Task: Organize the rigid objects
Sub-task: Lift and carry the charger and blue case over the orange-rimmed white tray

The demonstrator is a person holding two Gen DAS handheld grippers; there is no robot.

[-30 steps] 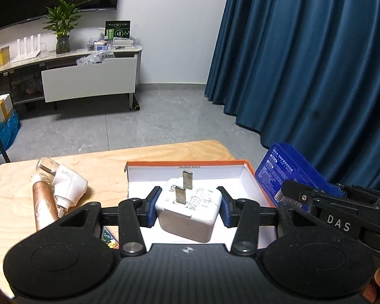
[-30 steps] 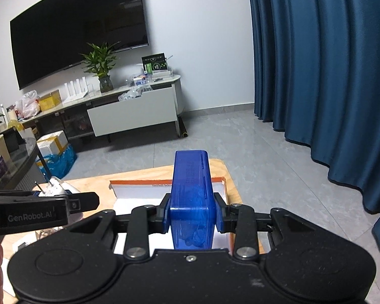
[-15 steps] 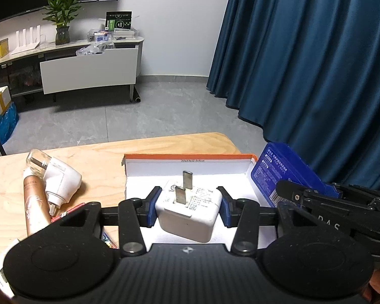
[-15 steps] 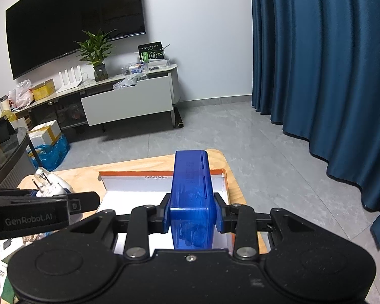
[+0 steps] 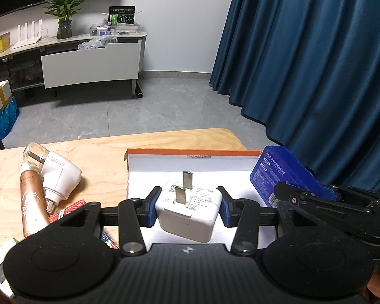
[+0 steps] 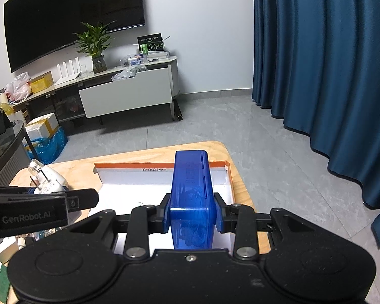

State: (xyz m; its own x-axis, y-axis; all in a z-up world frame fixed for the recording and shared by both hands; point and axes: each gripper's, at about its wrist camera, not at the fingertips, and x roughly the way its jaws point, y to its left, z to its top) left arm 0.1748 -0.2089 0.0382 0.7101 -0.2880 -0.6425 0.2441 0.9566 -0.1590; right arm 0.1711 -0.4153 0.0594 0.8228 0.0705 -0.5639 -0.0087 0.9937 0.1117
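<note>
My left gripper [image 5: 187, 209] is shut on a white plug adapter [image 5: 190, 212] with its two metal prongs pointing up, held over the white inside of an open orange-edged box [image 5: 190, 153]. My right gripper [image 6: 192, 214] is shut on a blue translucent case [image 6: 191, 190], held on edge above the same box [image 6: 162, 163]. In the left wrist view the blue case [image 5: 278, 174] and the right gripper's black body show at the right. In the right wrist view the left gripper's black body crosses the left side.
On the wooden table [image 5: 101, 152] left of the box lie a white plug-in device with a clear cap [image 5: 55, 169], a gold tube [image 5: 31, 202] and a red card pack [image 5: 68, 209]. The table's right edge runs close to the box; a blue curtain [image 5: 316, 63] hangs beyond.
Both grippers keep their hold. The right gripper with the blue case has sunk slightly toward the box, and more of the box interior shows in both views.
</note>
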